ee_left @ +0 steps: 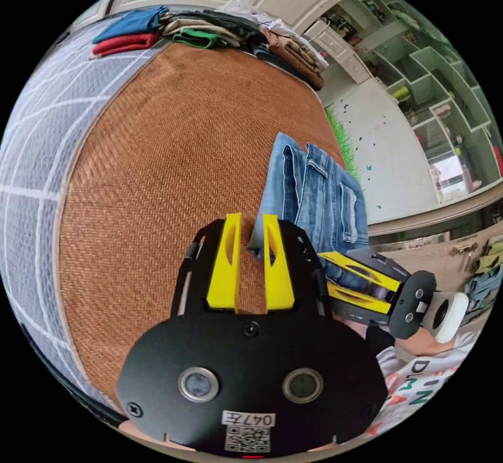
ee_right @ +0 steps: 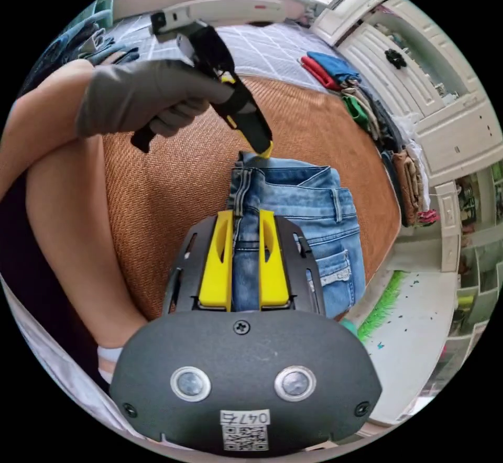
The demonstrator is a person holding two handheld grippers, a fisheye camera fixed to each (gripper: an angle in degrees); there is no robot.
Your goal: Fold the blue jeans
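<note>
While the blue jeans (ee_right: 309, 222) are lying folded on the brown woven mat (ee_left: 173, 169) near its right edge, I am working both grippers at their near side. In the right gripper view, my right gripper (ee_right: 245, 222) is sitting with its yellow jaws narrowly apart, straddling the seamed edge of the denim; I cannot tell whether both jaws are pressing on it. My left gripper (ee_right: 263, 150), held in a gloved hand (ee_right: 141, 99), is touching its tip to the jeans' far corner. In the left gripper view, its jaws (ee_left: 250, 227) are standing slightly apart with a corner of denim between the tips. Folded clothes (ee_left: 209, 31) are lying stacked at the mat's far end.
</note>
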